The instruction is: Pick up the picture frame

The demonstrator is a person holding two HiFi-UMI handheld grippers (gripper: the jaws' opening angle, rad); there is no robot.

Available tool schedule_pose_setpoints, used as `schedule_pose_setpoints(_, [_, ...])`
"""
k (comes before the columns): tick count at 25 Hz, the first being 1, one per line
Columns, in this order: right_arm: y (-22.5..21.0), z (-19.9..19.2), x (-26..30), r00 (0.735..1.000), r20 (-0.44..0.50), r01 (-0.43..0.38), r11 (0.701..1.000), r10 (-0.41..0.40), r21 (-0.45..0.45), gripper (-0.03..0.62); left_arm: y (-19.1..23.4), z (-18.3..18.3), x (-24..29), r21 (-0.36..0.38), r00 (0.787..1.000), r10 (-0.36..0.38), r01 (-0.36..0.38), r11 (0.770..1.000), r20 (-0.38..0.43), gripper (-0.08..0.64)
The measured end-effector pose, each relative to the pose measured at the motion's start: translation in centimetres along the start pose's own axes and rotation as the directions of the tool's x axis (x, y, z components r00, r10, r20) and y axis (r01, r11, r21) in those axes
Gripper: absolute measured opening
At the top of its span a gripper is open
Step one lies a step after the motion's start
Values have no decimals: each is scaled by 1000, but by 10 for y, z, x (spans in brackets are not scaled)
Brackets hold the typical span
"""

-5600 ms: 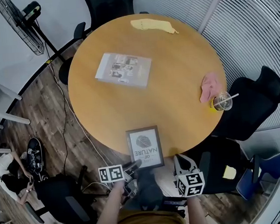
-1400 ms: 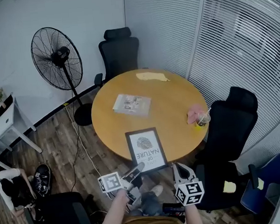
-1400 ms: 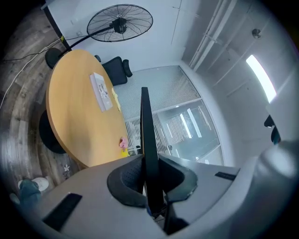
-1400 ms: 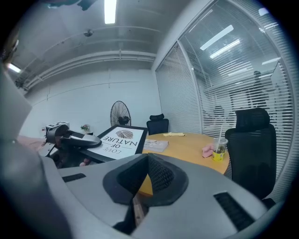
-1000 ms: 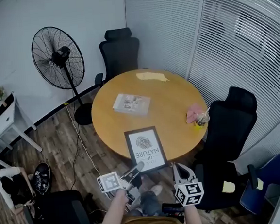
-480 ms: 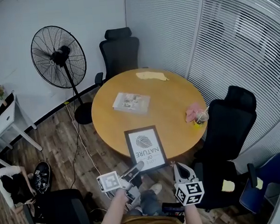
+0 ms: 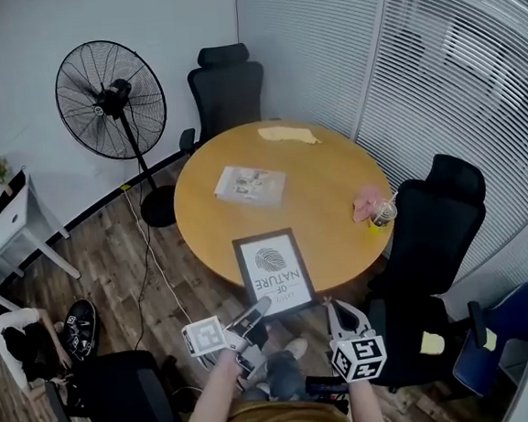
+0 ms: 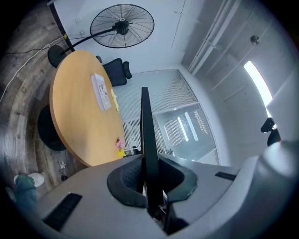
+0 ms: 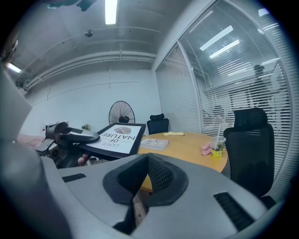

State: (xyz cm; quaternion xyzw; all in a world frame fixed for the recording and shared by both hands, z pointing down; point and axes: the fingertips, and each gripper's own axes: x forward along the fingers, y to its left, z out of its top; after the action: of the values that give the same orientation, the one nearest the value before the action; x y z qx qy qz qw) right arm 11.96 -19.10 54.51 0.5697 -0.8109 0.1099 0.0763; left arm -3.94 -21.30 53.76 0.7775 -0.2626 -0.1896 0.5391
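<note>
The black picture frame (image 7: 274,272) with a white print reading "LOVE OF NATURE" is held in the air over the near edge of the round wooden table (image 7: 322,191). My left gripper (image 7: 255,309) is shut on the frame's near edge. In the left gripper view the frame (image 8: 145,135) stands edge-on as a dark bar clamped between the jaws of the left gripper (image 8: 150,182). My right gripper (image 7: 333,309) hangs to the right of the frame, shut and empty. In the right gripper view the jaws of the right gripper (image 9: 148,158) meet, and the frame (image 9: 117,135) lies to the left.
On the table lie a booklet (image 7: 250,184), a yellow cloth (image 7: 287,134), a pink cloth (image 7: 368,201) and a cup with a straw (image 7: 383,213). Black office chairs (image 7: 226,85) (image 7: 440,222) stand around it. A floor fan (image 7: 110,81) stands left; a person (image 7: 23,341) sits on the floor.
The frame, which earlier lay flat on the table's near edge, is lifted off it in the left gripper. Over the last second both grippers have barely moved.
</note>
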Motion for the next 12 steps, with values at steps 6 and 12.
schedule_pose_setpoints(6, [4,-4,3,1000,-11,-5,1000,4,-8,12,4,4,-1,3,1000,-12,12,1000,9,60])
schedule_pose_setpoints(12, [-4,-3,6,1000,-8,5,1000,-5,-5,12,17,6,-1,52,997,72,-71,996,-14,60])
